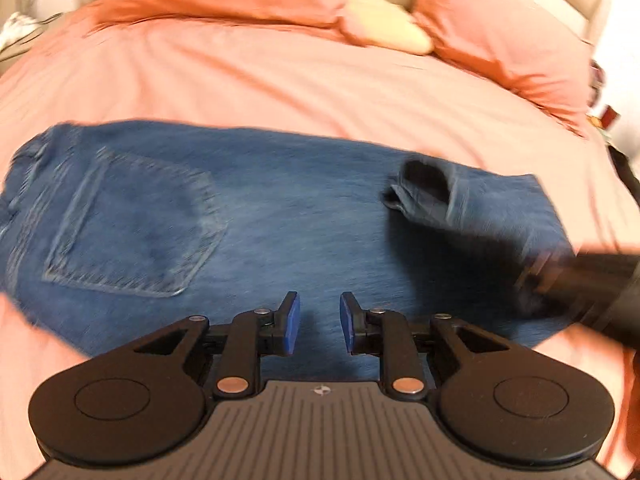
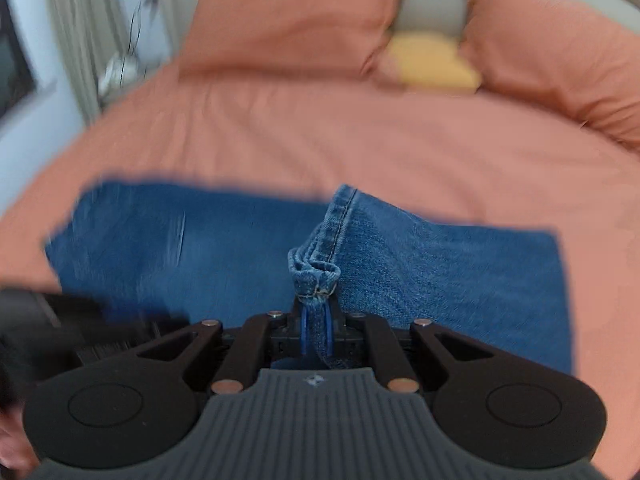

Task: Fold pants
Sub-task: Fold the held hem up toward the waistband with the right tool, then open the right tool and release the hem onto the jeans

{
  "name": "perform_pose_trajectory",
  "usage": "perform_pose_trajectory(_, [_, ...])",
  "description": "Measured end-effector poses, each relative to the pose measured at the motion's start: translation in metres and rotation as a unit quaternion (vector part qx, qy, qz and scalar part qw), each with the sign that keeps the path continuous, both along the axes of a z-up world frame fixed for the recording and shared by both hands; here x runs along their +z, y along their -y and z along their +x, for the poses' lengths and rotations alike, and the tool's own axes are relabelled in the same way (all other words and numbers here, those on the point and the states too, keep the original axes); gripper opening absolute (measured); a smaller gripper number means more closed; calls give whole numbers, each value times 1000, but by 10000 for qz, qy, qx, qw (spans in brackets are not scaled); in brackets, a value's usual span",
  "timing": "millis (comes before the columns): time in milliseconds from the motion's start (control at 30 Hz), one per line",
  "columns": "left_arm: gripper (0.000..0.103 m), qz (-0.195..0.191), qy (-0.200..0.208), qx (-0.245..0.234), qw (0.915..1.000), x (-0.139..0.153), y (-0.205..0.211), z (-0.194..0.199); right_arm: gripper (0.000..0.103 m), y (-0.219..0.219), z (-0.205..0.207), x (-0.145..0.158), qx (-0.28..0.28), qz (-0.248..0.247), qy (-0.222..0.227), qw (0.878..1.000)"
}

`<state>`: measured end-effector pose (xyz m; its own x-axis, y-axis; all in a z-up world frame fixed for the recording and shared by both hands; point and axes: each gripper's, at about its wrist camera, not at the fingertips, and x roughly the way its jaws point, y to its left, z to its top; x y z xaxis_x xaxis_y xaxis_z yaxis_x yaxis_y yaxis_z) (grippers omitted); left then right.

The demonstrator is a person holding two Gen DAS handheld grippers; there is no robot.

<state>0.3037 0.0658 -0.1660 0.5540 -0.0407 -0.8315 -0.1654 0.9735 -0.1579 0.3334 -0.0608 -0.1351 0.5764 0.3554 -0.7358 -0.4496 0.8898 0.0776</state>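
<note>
Two grippers work the jeans (image 1: pixel 280 216) spread on the bed (image 1: pixel 280 80): the right gripper (image 2: pixel 316 320) clamps the hem (image 2: pixel 314 272) at six o'clock to carry the fold over, while the left gripper (image 1: pixel 319 322) stands slightly open, empty.

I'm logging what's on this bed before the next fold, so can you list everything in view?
jeans: one pair, blue denim, lying flat across the bedspread, back pocket up.
hem: one, blue, pinched and lifted.
bedspread: one, salmon pink, under the jeans.
pillows: two, salmon, at the head of the bed.
cushion: one, pale yellow, between the pillows.
left gripper: one, black, blue pads, fingers apart, nothing between them, over the jeans.
right gripper: one, black, fingers shut on the hem.
</note>
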Motion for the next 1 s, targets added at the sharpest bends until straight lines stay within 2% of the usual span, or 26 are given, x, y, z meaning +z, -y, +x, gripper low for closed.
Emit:
perform_pose_trajectory(100, [32, 84, -87, 76, 9999, -12, -8, -7, 4, -25, -7, -44, 105, -469, -271, 9985])
perform_pose_trajectory(200, [35, 66, -188, 74, 9998, -20, -9, -9, 6, -30, -8, -66, 98, -716, -346, 9968])
perform_pose_trajectory(267, [37, -49, -272, 55, 9996, -25, -12, -11, 13, -32, -9, -65, 91, -696, -352, 9969])
perform_pose_trajectory(333, [38, -126, -288, 25, 9995, -25, -16, -13, 29, -36, -9, -61, 125, -628, -455, 9969])
perform_pose_trajectory(500, [42, -304, -154, -24, 9994, -25, -19, -14, 43, -29, -16, -43, 273, -546, -389, 9974])
perform_pose_trajectory(633, [46, -514, 8, 92, 9986, -16, -19, -15, 54, -6, -16, -31, -17, -545, -162, 9984])
perform_pose_trajectory(800, [53, -1071, 167, 146, 9940, -10, -18, -7, 54, 30, -7, -26, -623, -550, -51, 9965])
perform_pose_trajectory(900, [56, -1464, 170, 248, 9888, -10, -20, 1, 47, 49, -4, -26, -828, -579, 6, 9949])
perform_pose_trajectory(967, [63, -1626, 215, 287, 9860, -11, -20, 6, 43, 59, 1, -27, -889, -582, -25, 9943])
perform_pose_trajectory(1000, [65, -1691, 243, 285, 9849, -11, -19, 8, 37, 63, 2, -27, -891, -606, -34, 9942])
